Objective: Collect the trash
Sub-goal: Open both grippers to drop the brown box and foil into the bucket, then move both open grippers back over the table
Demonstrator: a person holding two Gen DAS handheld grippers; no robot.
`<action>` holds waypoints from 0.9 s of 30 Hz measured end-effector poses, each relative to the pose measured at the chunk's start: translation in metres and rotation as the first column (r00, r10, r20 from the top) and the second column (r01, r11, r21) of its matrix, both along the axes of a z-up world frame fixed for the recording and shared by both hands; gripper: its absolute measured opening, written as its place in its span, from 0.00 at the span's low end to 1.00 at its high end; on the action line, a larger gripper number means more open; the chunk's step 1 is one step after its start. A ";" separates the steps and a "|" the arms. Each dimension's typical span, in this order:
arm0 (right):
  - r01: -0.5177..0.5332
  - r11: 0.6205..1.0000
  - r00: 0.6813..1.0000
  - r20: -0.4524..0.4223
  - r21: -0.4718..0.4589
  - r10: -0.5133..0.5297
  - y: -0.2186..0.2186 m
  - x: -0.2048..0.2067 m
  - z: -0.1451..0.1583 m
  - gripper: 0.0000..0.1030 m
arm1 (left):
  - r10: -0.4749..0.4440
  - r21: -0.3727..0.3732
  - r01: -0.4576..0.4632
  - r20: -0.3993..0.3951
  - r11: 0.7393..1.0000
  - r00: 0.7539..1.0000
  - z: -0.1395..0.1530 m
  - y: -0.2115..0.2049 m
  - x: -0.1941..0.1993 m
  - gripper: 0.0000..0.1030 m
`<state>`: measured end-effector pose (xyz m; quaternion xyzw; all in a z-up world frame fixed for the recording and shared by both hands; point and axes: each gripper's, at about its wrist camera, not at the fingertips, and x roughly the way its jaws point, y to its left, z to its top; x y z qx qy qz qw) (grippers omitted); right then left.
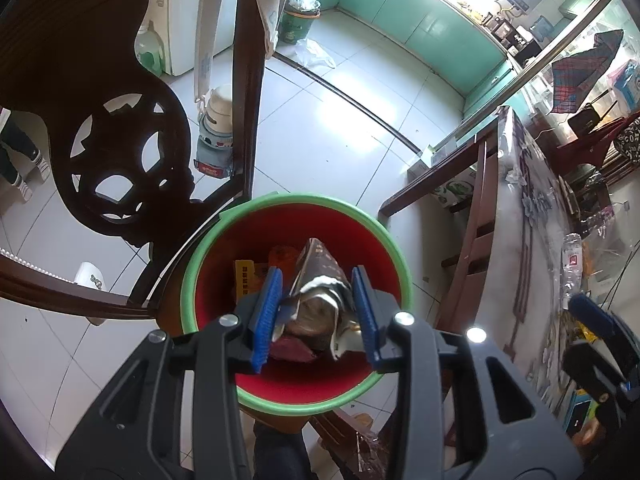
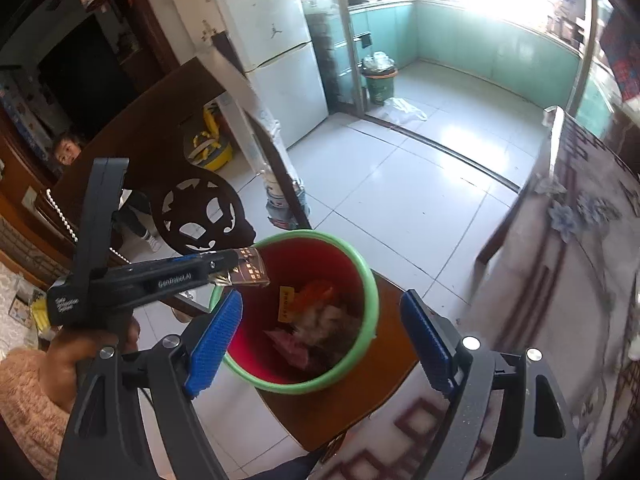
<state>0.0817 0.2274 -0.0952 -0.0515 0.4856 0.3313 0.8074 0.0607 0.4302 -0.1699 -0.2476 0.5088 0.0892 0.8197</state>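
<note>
A crumpled brown and silver snack wrapper (image 1: 320, 280) is pinched between the blue pads (image 1: 267, 316) of my left gripper (image 1: 317, 273). It hangs over the red bin with a green rim (image 1: 288, 199). The right wrist view shows the same left gripper (image 2: 234, 264) from the side, the wrapper (image 2: 250, 270) sticking out of its tip above the bin's rim (image 2: 362, 266). My right gripper (image 2: 322, 297) stands wide open over the bin with nothing between its fingers. Inside the bin lie a yellow packet (image 2: 286, 300), an orange wrapper (image 2: 316, 294) and other scraps.
The bin stands on a brown wooden seat (image 2: 360, 396). A carved dark chair back (image 1: 120, 152) rises to its left. A table with a flowered cloth (image 2: 580, 240) is on the right, a plastic bottle (image 1: 572, 258) on it. A second green bin (image 2: 378, 80) stands far back on the tiled floor.
</note>
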 end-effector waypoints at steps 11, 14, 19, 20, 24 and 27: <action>0.171 0.985 0.985 -0.005 0.027 -0.171 -0.070 -0.004 0.009 0.76 | -0.003 0.003 0.003 0.023 1.000 1.000 0.011 -0.019 0.001 0.50; 0.199 0.980 0.980 0.010 0.027 -0.199 -0.088 -0.008 0.013 0.76 | -0.035 0.002 0.035 0.040 0.999 0.999 0.019 -0.034 0.003 0.50; 0.249 0.968 0.967 0.060 -0.009 -0.248 -0.128 -0.018 0.024 0.76 | -0.136 -0.009 0.137 0.087 0.991 0.987 0.040 -0.081 0.004 0.51; 0.258 0.966 0.964 0.072 -0.013 -0.256 -0.136 -0.022 0.027 0.76 | -0.149 -0.011 0.151 0.094 0.988 0.984 0.042 -0.089 0.004 0.52; 0.316 0.946 0.942 0.139 -0.074 -0.304 -0.195 -0.045 0.041 0.76 | -0.233 -0.038 0.240 0.126 0.970 0.964 0.055 -0.138 0.008 0.54; 0.393 0.910 0.911 0.186 -0.130 -0.367 -0.244 -0.058 0.045 0.76 | -0.313 -0.038 0.321 0.141 0.946 0.939 0.061 -0.179 0.011 0.54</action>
